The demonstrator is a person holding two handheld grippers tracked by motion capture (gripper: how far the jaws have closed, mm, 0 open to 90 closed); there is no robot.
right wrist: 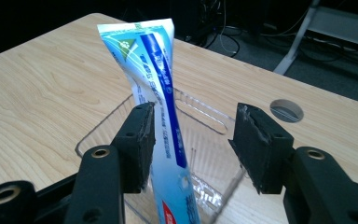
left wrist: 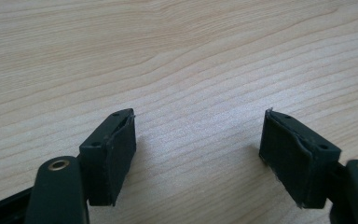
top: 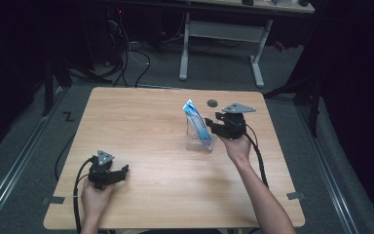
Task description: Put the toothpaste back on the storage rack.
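Note:
A blue and white toothpaste tube (top: pixel 198 124) (right wrist: pixel 158 70) stands upright and leans a little in a clear plastic box (top: pixel 194 142) (right wrist: pixel 205 114) right of the table's middle. My right gripper (top: pixel 212 126) (right wrist: pixel 193 126) comes at it from the right, open. The tube is between its jaws, close against the left pad (right wrist: pixel 142 140) in the right gripper view, and a wide gap separates it from the other pad (right wrist: pixel 254 144). Near the front left of the table, my left gripper (top: pixel 123 173) (left wrist: pixel 198 126) is open over bare wood, with nothing between its jaws.
The wooden table (top: pixel 151 122) has a round cable hole (top: pixel 212 102) (right wrist: pixel 286 110) behind the box. A white-legged desk (top: pixel 221 31) and cables stand on the floor beyond the far edge.

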